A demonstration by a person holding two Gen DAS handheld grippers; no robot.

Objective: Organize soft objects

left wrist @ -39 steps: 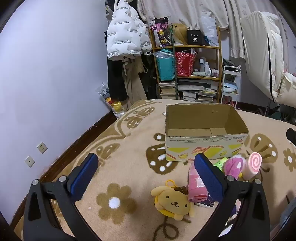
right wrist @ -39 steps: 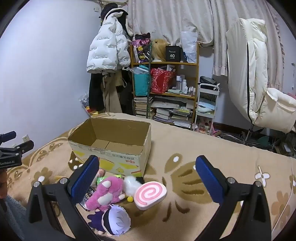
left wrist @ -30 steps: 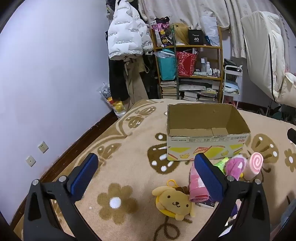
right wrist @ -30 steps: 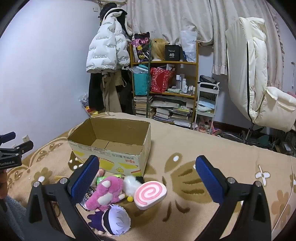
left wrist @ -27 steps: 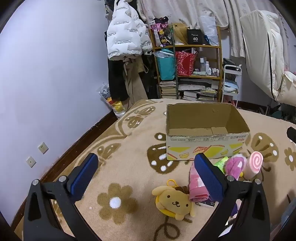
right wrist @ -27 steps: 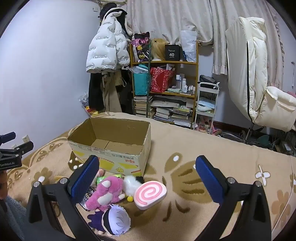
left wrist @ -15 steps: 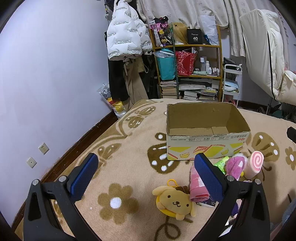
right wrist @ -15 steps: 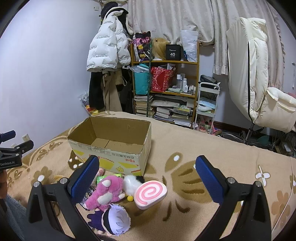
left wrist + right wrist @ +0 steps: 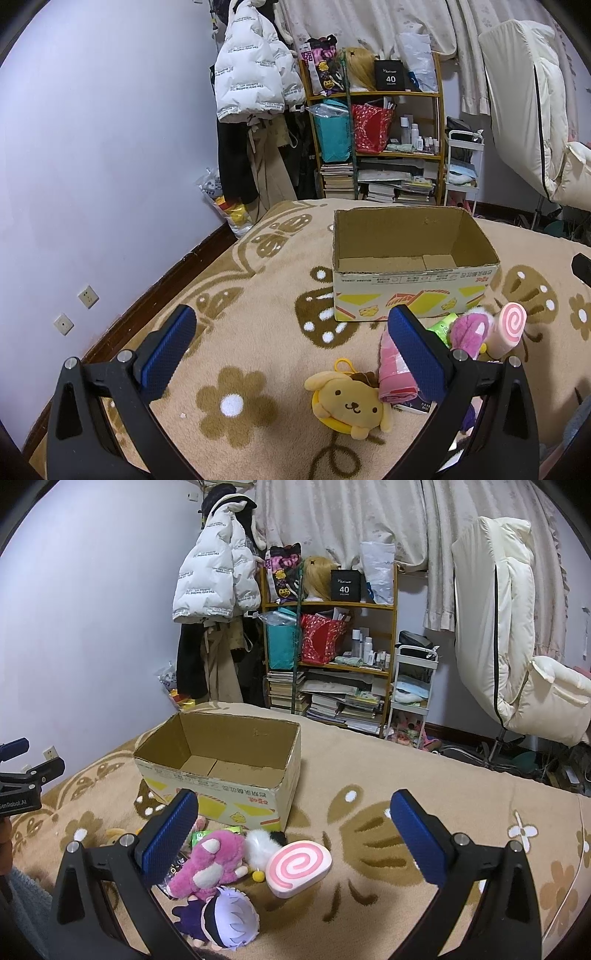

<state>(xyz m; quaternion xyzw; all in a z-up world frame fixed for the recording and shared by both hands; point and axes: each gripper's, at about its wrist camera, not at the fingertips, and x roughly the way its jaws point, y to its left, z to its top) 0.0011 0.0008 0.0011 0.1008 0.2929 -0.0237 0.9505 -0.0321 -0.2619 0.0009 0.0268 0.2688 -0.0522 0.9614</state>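
An empty cardboard box [image 9: 410, 280] [image 9: 229, 771] stands open on the beige patterned blanket [image 9: 258, 295]. In front of it lie soft toys: a yellow dog plush [image 9: 349, 402], a pink rolled cloth [image 9: 395, 373], a pink plush [image 9: 212, 864] [image 9: 467, 332], a pink-swirl roll cushion [image 9: 299, 867] [image 9: 508, 330], a white-and-black plush [image 9: 264, 843] and a purple-haired doll [image 9: 225, 921]. My left gripper [image 9: 291, 349] is open and empty above the blanket, left of the toys. My right gripper [image 9: 295, 830] is open and empty above the swirl cushion.
A shelf [image 9: 332, 646] with books and bags stands behind the bed, beside hanging coats [image 9: 251, 92]. A white trolley [image 9: 412, 686] and a cream chair [image 9: 517, 664] are at the right. A green packet [image 9: 441, 325] lies by the box.
Both grippers stay open and nearly still; the views shift only slightly. The toys and box have not moved.
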